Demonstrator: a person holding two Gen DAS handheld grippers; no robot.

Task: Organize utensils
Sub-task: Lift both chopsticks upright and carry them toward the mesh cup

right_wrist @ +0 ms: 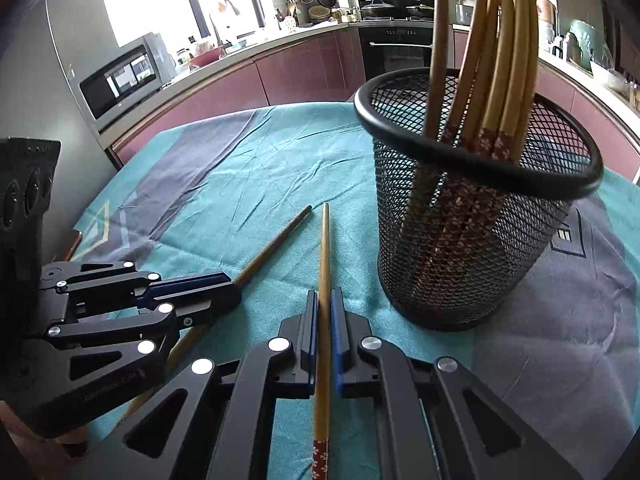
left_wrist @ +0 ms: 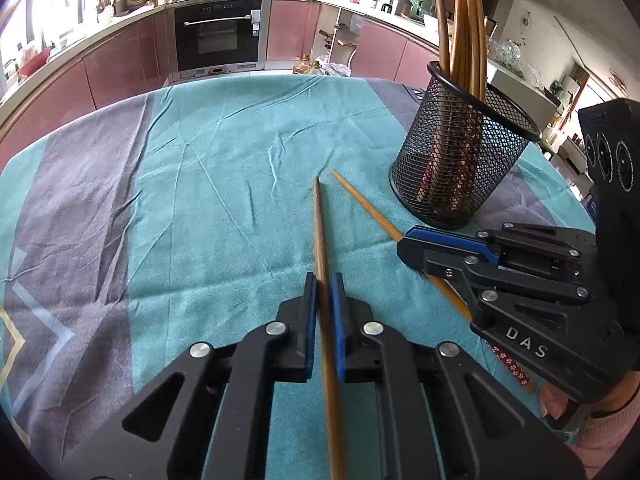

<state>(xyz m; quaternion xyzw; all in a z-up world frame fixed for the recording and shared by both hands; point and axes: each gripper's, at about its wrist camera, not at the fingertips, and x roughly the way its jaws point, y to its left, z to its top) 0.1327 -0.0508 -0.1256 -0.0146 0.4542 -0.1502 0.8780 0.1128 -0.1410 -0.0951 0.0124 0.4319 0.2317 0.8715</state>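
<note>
In the left wrist view my left gripper (left_wrist: 323, 280) is shut on a dark brown chopstick (left_wrist: 320, 220) whose thin tip points away over the cloth. At the right my right gripper (left_wrist: 408, 246) is shut on a lighter chopstick (left_wrist: 364, 202) with a red flowered end. The right wrist view shows the same: the right gripper (right_wrist: 325, 296) clamps the light chopstick (right_wrist: 325, 248), and the left gripper (right_wrist: 234, 294) holds the dark chopstick (right_wrist: 280, 236). A black mesh holder (right_wrist: 472, 240) with several chopsticks stands upright just right of both tips.
A wrinkled teal and grey tablecloth (left_wrist: 200, 200) covers the table, whose far edge curves in front of pink kitchen cabinets and an oven (left_wrist: 218, 36). The mesh holder (left_wrist: 460, 160) stands near the table's right side. A pink sleeve (left_wrist: 600, 428) shows behind the right gripper.
</note>
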